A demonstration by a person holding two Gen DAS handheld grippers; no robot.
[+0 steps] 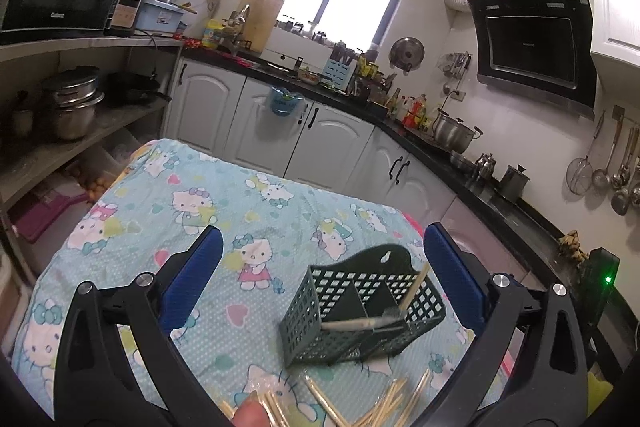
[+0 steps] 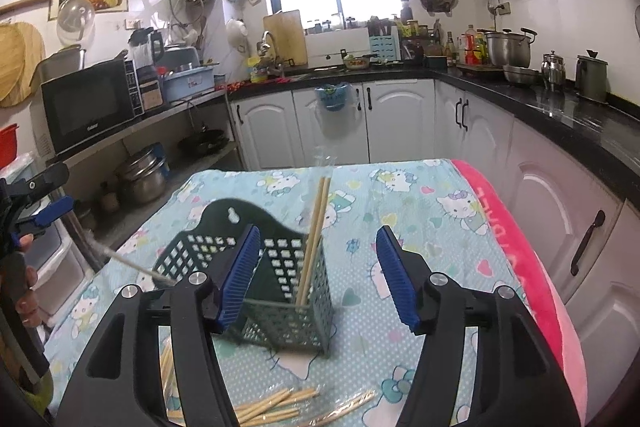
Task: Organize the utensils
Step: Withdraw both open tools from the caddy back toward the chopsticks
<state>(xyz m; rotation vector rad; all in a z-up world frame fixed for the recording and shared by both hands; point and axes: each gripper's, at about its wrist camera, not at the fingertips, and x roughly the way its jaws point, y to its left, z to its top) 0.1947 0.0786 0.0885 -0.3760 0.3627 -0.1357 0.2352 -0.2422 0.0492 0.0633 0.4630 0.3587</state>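
Both grippers, left (image 1: 320, 283) and right (image 2: 316, 275), have fingers released; only the right view shows chopsticks (image 2: 316, 227) upright in the green basket (image 2: 280, 315) at 12 o'clock.

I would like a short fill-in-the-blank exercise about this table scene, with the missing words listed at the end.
1. The slotted holder on the cloth is dark ____ in colour.
2. A pair of chopsticks stands ____ the holder.
3. More loose chopsticks lie on the ____ in front of it.
4. Both the left gripper and right gripper are ____.

Missing words: green; inside; tablecloth; open
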